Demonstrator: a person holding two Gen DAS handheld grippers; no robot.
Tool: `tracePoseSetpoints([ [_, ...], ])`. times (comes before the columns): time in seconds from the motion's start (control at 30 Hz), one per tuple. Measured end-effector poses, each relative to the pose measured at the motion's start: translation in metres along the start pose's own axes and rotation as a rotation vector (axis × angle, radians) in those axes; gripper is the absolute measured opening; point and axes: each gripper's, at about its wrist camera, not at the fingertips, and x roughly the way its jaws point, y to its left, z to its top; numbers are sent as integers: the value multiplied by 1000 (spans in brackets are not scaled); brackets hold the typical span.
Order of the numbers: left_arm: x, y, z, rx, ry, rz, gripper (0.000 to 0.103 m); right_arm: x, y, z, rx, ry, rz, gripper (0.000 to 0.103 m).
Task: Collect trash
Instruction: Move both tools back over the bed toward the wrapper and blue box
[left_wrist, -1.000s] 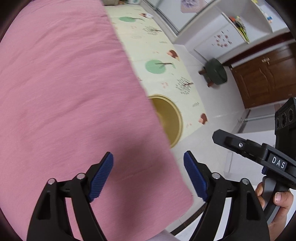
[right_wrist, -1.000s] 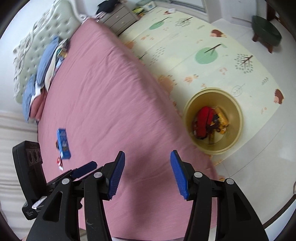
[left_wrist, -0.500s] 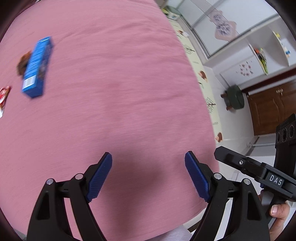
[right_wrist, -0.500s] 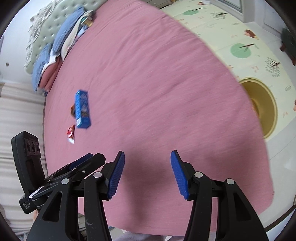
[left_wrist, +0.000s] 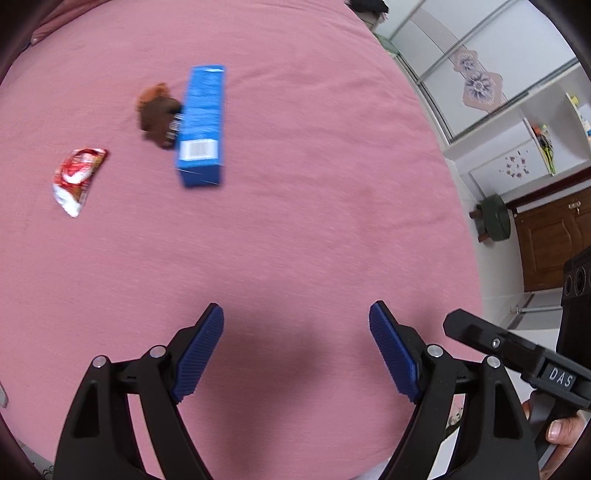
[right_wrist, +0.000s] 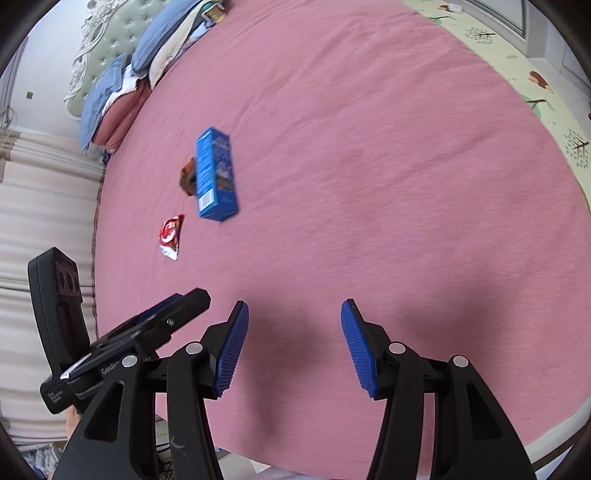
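Three pieces remained uncollected: beside the blue box (left_wrist: 202, 125) lay a brown wrapper (left_wrist: 157, 110) and red packet (left_wrist: 78, 177) (both untouched). My left gripper (left_wrist: 295, 354) and right gripper (right_wrist: 293, 347) gaped empty.

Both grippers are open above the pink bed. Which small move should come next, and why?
Probably advance the left gripper toward the blue box. It is empty, and the box, red wrapper and brown wrapper lie untouched ahead on the bedspread.
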Motion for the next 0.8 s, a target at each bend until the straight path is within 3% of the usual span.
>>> tracePoseSetpoints([
  [0.33,-15,79,24,-117,-53,62,81,45,74,22,-92,56,17,56],
  [0.53,-16,124,44,-214,-65,103,81,73,98,49,-127,79,0,62],
  [0.8,0,173,77,-265,-53,155,82,119,122,88,-148,115,-34,67],
])
